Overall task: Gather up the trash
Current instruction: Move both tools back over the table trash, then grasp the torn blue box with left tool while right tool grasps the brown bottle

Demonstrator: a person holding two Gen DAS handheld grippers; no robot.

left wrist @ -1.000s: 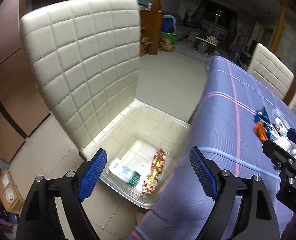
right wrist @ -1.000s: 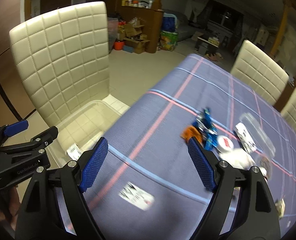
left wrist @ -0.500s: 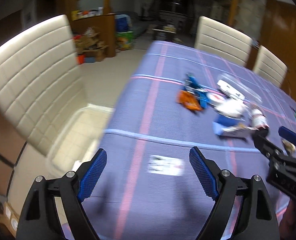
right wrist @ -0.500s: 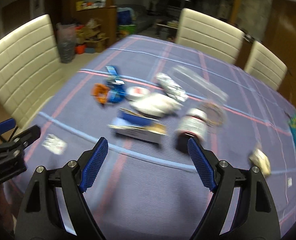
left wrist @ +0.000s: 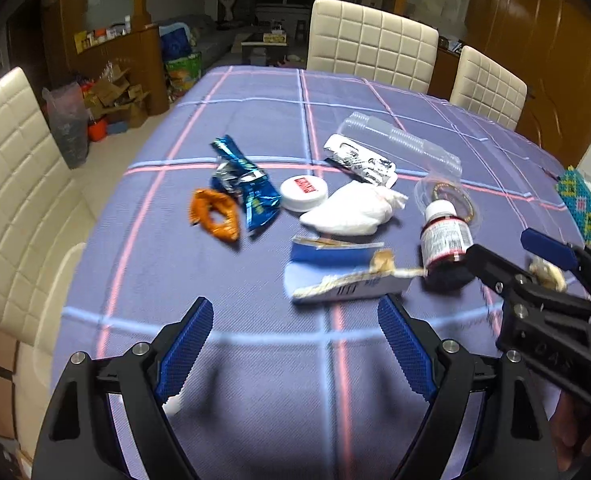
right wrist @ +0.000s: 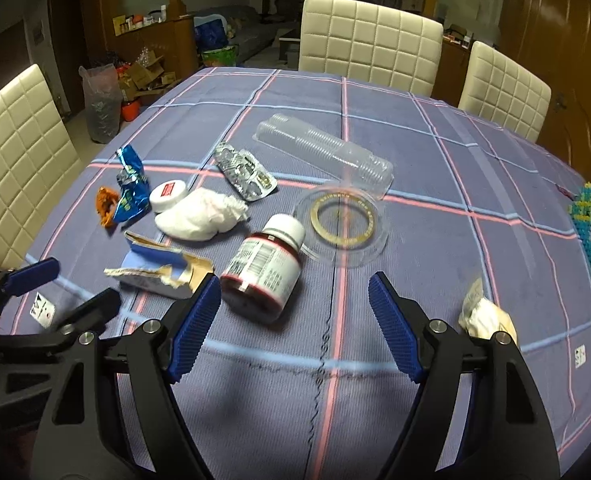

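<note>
Left gripper [left wrist: 295,320]: jaws standing wide, holding nothing, hovering over the checked tablecloth [left wrist: 255,92] just short of the torn box [left wrist: 335,272].

Right gripper [right wrist: 295,312]: jaws also spread wide and empty, hanging just short of the pill bottle [right wrist: 265,268], which is lying on its side.

Trash spreading outward from the tools:
- torn box: light, soft card, likely crushing flat; best taken across its long edge.
- pill bottle: stiff, smooth, probably apt to roll; best gripped across the body, not the white cap.
- white wad [right wrist: 199,218] of tissue or bag: soft, weightless, giving under any pinch.
- white lid [right wrist: 167,196], touching the wad: low and flat, hard to get under.
- blue wrapper [right wrist: 131,192] and orange wrapper [right wrist: 105,206], touching each other: crinkly, slippery foil.
- blister pack [right wrist: 245,176]: thin and springy.
- clear tray [right wrist: 323,152] and clear round lid [right wrist: 341,224]: brittle, slick plastic.
- crumpled paper [right wrist: 483,316], well apart to the right.
- small label [right wrist: 41,312] beside the left tool.

Change from a second ago: both cameras were then facing the cream chair and a clear bin on its seat with two items inside; both are now swinging round onto the table pile, and the bin is no longer showing.
</note>
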